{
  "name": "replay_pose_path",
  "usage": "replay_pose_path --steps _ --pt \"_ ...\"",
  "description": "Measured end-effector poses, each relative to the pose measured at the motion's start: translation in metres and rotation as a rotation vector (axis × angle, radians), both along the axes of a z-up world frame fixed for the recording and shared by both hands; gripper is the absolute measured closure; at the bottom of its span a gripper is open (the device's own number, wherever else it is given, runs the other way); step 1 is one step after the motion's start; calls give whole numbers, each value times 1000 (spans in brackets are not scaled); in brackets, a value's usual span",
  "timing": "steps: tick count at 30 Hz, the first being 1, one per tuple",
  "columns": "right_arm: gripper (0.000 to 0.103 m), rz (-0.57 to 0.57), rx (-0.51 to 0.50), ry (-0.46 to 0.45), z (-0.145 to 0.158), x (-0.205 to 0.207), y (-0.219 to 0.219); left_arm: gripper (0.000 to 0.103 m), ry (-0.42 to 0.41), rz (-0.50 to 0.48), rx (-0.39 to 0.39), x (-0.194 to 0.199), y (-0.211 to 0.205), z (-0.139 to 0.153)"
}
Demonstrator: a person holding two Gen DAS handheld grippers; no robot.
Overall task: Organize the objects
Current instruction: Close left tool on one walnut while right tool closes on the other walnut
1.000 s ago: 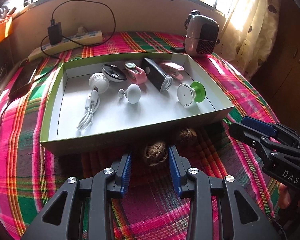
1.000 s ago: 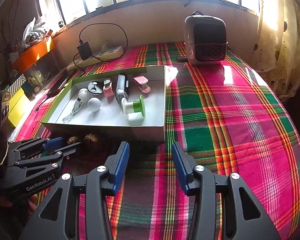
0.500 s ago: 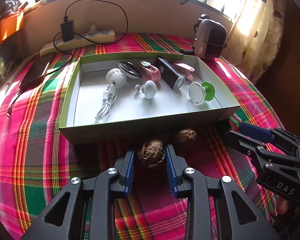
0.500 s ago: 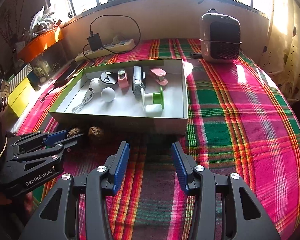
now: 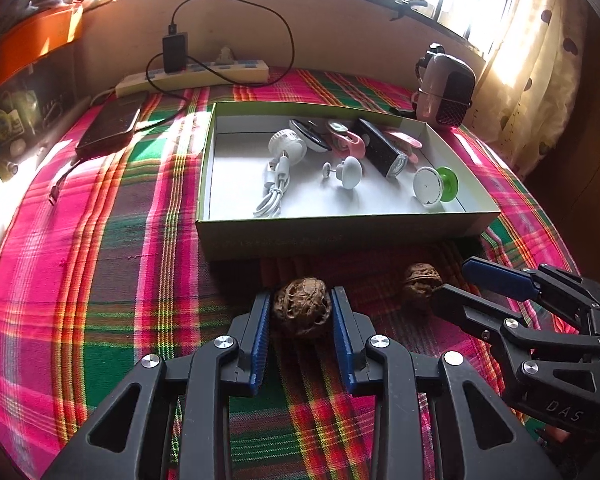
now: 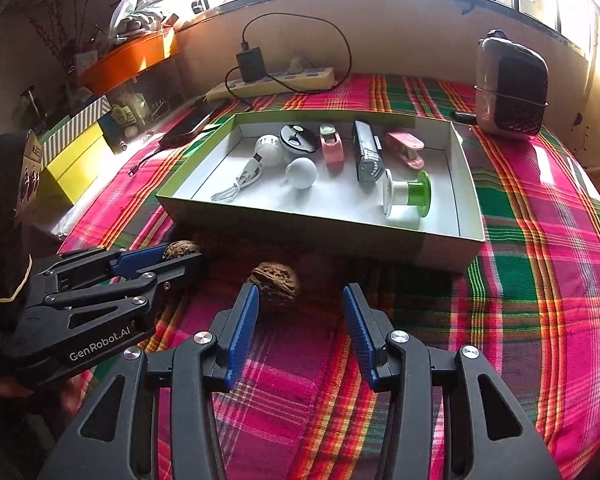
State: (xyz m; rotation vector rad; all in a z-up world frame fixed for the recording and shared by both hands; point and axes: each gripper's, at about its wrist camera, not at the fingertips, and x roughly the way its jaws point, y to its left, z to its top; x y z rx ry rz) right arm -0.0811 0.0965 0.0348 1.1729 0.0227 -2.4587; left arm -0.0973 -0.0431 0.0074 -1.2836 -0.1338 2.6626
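Observation:
Two brown walnuts lie on the plaid cloth in front of an open box [image 5: 340, 234] with a green rim. My left gripper [image 5: 300, 300] is shut on the left walnut [image 5: 302, 308], its blue pads pressing on both sides. The right wrist view shows the same grip: left gripper [image 6: 184, 254], walnut [image 6: 180, 247]. The other walnut [image 6: 274, 282] sits just ahead of the left fingertip of my right gripper [image 6: 300, 292], which is open and holds nothing. In the left wrist view that walnut [image 5: 420, 280] lies right before the right gripper [image 5: 452, 284].
The box [image 6: 300, 228] holds several small gadgets: a white cable, a white knob, pink clips, a black torch, a green-and-white spool. Behind it are a power strip [image 5: 192, 76], a phone [image 5: 112, 126] and a small heater [image 6: 510, 88]. Yellow boxes [image 6: 76, 164] stand left.
My left jaws have closed from wide apart onto the left walnut. The right gripper has moved in toward the other walnut, which now lies by its left fingertip.

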Motion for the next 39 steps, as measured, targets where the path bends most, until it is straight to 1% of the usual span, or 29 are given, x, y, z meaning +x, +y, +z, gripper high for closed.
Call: replay_pose_path --steps 2,13,17,28,34,36,38,39 --pt "58 14 -10 0 0 0 -3 76 0 3 4 1 -2 0" --pt "58 47 29 -25 -11 -10 -22 76 4 0 13 2 -5 -1" --pt "58 46 60 -8 -11 -11 -26 76 8 -2 9 2 -5 -1" --pt "58 37 80 6 -12 -12 -27 76 9 -2 8 2 -4 -1" --pt "58 34 111 15 -12 -11 -28 76 10 -3 6 2 -4 -1" --pt "62 24 115 17 -12 -11 -27 76 10 -3 8 2 -4 -1" --pt "69 14 120 19 -12 -11 -25 76 10 -3 7 2 -4 -1" --pt "71 14 121 19 -12 -12 -24 76 11 -3 6 2 -4 -1"
